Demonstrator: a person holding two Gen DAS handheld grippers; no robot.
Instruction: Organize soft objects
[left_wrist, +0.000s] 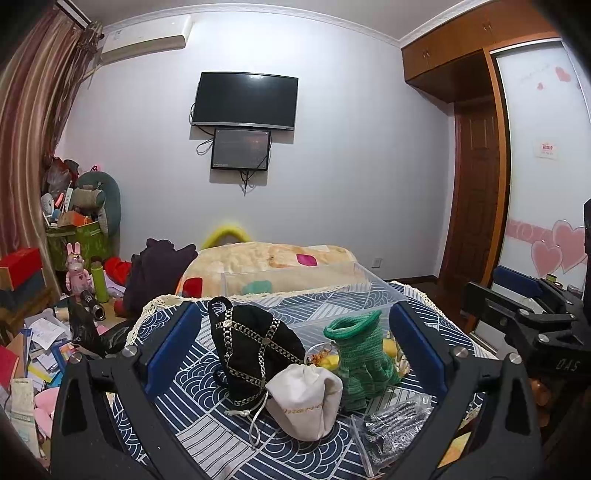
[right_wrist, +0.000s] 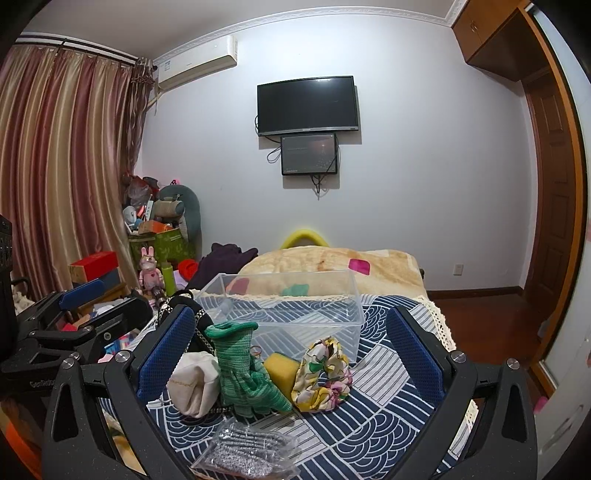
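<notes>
A clear plastic bin (right_wrist: 347, 295) stands on the blue patterned cloth (right_wrist: 380, 402); it also shows in the left wrist view (left_wrist: 369, 277). In front of it lie a green knit glove (right_wrist: 240, 373) (left_wrist: 358, 354), a white drawstring pouch (left_wrist: 306, 402) (right_wrist: 194, 384), a black gold-trimmed bag (left_wrist: 247, 343), a yellow sponge (right_wrist: 282, 365), a floral cloth piece (right_wrist: 321, 376) and a clear packet of grey fabric (right_wrist: 247, 450) (left_wrist: 391, 428). My left gripper (left_wrist: 295, 339) is open and empty, framing the bag, pouch and glove. My right gripper (right_wrist: 291, 347) is open and empty, framing the glove, sponge and floral piece.
A beige blanket (left_wrist: 273, 258) lies behind the bin. Clutter, boxes and a pink toy rabbit (left_wrist: 77, 273) fill the left side. A wardrobe and wooden door (left_wrist: 476, 192) stand at the right. A TV (right_wrist: 308, 105) hangs on the far wall.
</notes>
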